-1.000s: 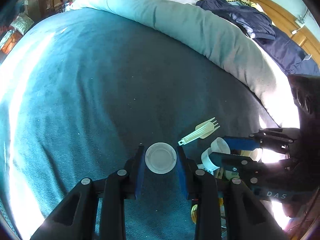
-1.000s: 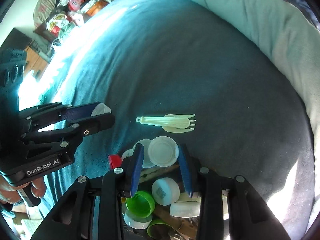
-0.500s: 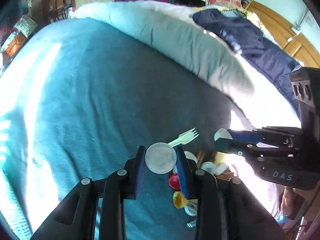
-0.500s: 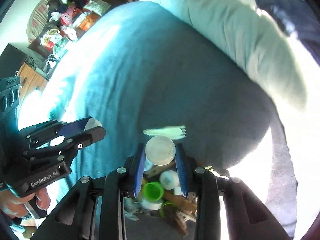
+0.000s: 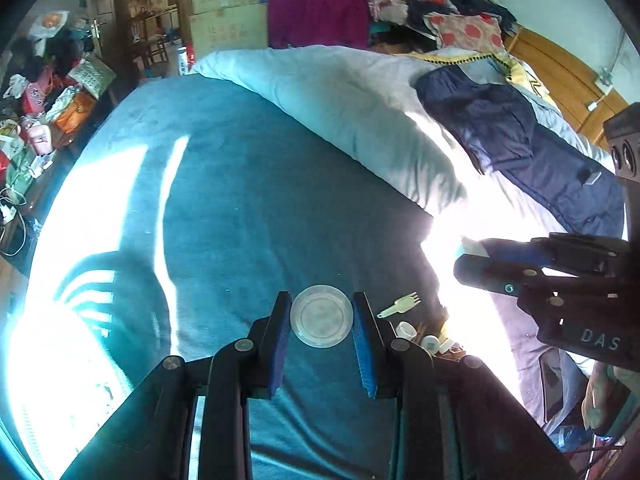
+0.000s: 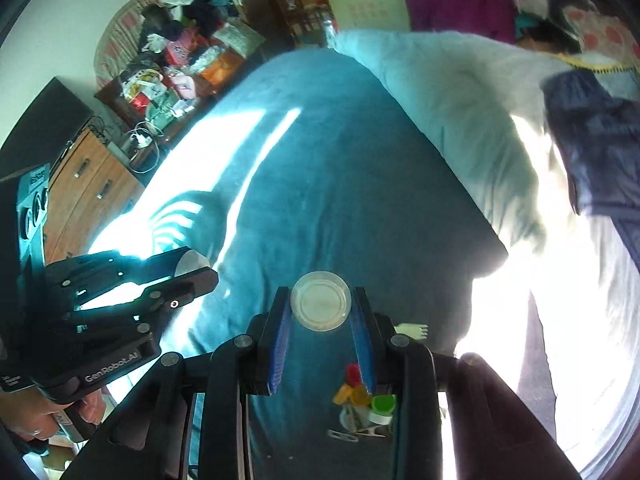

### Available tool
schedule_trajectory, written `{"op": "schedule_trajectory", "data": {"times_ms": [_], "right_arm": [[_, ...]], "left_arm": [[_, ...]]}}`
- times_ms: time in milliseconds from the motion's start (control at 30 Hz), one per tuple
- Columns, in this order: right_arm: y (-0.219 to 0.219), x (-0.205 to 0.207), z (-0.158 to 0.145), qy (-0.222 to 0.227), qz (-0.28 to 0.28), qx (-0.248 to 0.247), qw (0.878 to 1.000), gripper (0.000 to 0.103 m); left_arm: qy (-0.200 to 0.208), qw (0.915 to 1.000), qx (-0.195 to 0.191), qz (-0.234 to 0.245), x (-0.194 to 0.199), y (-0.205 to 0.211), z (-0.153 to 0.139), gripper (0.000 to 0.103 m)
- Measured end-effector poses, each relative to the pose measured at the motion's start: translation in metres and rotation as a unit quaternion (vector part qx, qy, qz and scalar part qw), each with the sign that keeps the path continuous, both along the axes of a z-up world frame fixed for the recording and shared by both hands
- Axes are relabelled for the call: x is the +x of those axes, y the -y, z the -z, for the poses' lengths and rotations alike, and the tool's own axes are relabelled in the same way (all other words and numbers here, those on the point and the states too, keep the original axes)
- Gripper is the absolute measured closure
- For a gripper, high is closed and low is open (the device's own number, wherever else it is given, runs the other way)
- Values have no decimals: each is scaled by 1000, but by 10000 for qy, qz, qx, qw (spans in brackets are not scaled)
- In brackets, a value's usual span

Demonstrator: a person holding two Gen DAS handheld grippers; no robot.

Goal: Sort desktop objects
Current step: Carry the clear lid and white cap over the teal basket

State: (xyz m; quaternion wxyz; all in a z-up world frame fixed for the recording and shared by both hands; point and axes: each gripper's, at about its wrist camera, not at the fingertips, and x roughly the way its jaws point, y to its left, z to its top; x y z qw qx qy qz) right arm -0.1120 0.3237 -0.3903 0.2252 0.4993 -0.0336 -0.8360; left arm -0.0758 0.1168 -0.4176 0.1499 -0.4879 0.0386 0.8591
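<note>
1. Now the left gripper [image 5: 322, 316] pinches a clear round lid [image 5: 322, 315] by its edges between the blue pads [image 5: 280, 336], flat face toward the camera, above the teal blanket [image 5: 240, 208].
2. Likewise the right gripper [image 6: 321, 307] pinches a second clear lid [image 6: 321, 306] between its pads [image 6: 280, 340], also held above the blanket.
3. From the left wrist view, a pale plastic fork [image 5: 400, 307] lies on the blanket just right of the left gripper, with small white caps [image 5: 405, 330] near it.
4. From the right wrist view, a heap of coloured caps [image 6: 360, 394], red, yellow and green, lies on the blanket under the right gripper, partly hidden by a finger; the fork [image 6: 412, 330] shows just beside that finger.
5. Each gripper shows at the edge of the other's view, well apart, a lid edge visible at the tips.
6. A grey-white duvet [image 5: 352, 112] runs along the far side of the blanket, with a navy jacket [image 5: 520, 144] on it.
7. Strong sunlight washes out the bed's right side.
</note>
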Motion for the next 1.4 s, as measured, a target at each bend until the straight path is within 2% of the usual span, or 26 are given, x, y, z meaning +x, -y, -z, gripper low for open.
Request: {"op": "schedule_trajectory", "data": {"times_ms": [267, 433, 967, 1400], "right_arm": [[47, 7, -50, -180, -437, -7, 9989, 74], [80, 9, -69, -280, -676, -19, 9973, 74], [169, 14, -82, -286, -1261, -99, 9916, 74], [249, 19, -91, -323, -1805, -156, 9829, 74]], "left_arm": [[-200, 9993, -18, -313, -1, 38, -37, 73], [-273, 9986, -23, -443, 2, 62, -49, 73], [-276, 9943, -72, -1023, 9, 150, -59, 73], [-276, 9863, -145, -1622, 18, 237, -63, 73]]}}
